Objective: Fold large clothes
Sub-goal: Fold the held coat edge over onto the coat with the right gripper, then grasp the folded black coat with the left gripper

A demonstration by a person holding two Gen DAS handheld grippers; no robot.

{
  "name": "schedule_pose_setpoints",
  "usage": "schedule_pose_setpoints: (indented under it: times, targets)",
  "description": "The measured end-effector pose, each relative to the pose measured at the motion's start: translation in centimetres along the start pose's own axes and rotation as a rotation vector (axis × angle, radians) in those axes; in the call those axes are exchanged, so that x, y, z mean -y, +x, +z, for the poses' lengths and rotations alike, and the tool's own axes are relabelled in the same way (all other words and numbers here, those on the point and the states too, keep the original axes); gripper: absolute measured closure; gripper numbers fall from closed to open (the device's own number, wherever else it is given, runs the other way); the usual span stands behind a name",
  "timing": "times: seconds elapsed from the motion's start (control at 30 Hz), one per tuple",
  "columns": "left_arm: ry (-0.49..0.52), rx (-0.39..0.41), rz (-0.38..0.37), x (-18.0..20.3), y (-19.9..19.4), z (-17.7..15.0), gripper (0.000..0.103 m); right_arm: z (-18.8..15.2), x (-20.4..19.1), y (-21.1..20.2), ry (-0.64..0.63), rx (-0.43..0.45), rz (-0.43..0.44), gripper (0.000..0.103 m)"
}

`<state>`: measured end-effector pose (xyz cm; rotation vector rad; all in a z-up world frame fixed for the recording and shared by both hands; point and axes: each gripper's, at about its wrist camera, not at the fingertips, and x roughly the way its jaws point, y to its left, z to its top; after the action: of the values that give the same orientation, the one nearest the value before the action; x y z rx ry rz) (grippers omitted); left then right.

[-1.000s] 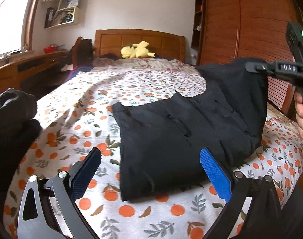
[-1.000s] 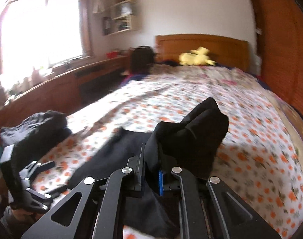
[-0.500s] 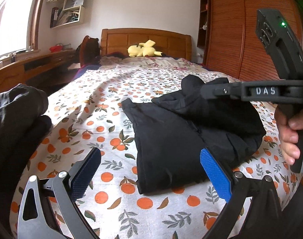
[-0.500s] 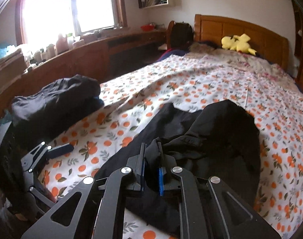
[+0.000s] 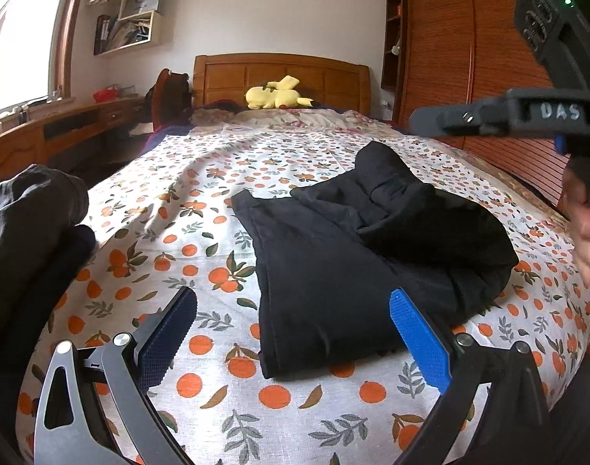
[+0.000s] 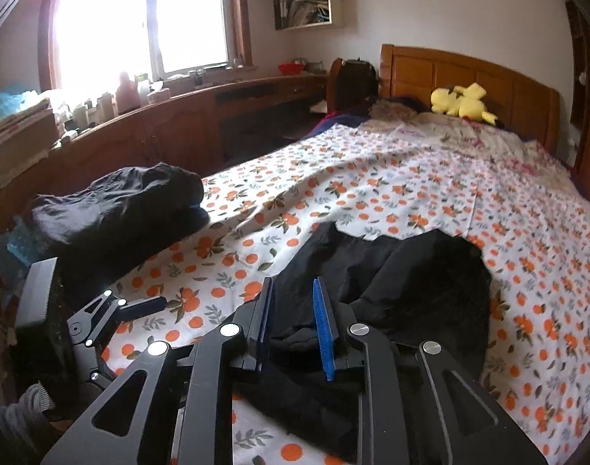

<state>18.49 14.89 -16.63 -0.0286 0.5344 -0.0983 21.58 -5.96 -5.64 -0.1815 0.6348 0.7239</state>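
Right wrist view: black garment [image 6: 411,271] lies loose between the just-opening right gripper [image 6: 293,321]; left gripper [image 5: 295,333] spread before it.

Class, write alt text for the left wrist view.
A folded black cloth garment lies on a bed with an orange-print sheet. The left tool hovers open before it; a yellow plush toy sits by the headboard.

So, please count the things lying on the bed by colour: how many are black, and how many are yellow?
Black: 2, the folded garment and the clothes heap
Yellow: 1, the plush toy
Total: 3
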Motion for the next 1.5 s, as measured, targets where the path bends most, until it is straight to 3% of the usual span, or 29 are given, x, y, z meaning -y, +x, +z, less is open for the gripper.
schedule_pose_setpoints:
  times: [0.5,0.6,0.8,1.1,1.17,1.27,1.37,1.43,1.47,1.5]
  targets:
    - [0.014,-0.011,-0.012,3.6,0.3,0.8,0.003,-6.4,6.7,-1.8,0.013,-0.069,-0.106,0.084]
    - [0.008,-0.020,-0.013,4.1,0.7,1.3,0.003,-8.0,7.9,-1.3,0.034,-0.094,-0.083,0.076]
    - [0.002,-0.033,0.015,4.3,1.2,3.1,0.003,-10.9,8.6,-0.5,0.068,-0.101,-0.032,0.076]
    - [0.023,-0.050,-0.027,6.9,2.5,5.5,0.003,-11.9,9.6,-0.8,0.113,-0.065,0.012,0.076]
    - [0.041,-0.065,-0.038,7.7,3.2,5.7,0.011,-12.1,9.7,-1.1,0.120,-0.065,0.019,0.074]
    - [0.059,-0.102,-0.078,8.9,4.4,5.6,0.023,-12.2,10.0,-2.1,0.123,-0.070,0.016,0.063]
    - [0.077,-0.143,-0.106,9.7,5.6,5.3,0.055,-12.3,10.4,-3.2,0.114,-0.084,-0.002,0.061]
    - [0.087,-0.169,-0.125,10.1,6.3,5.1,0.068,-12.5,10.6,-3.8,0.098,-0.095,-0.031,0.061]
    - [0.091,-0.170,-0.127,10.2,6.4,5.1,0.084,-12.6,10.7,-3.9,0.093,-0.098,-0.041,0.061]
    - [0.095,-0.173,-0.133,10.2,6.4,5.1,0.090,-12.6,10.8,-4.0,0.092,-0.102,-0.046,0.061]
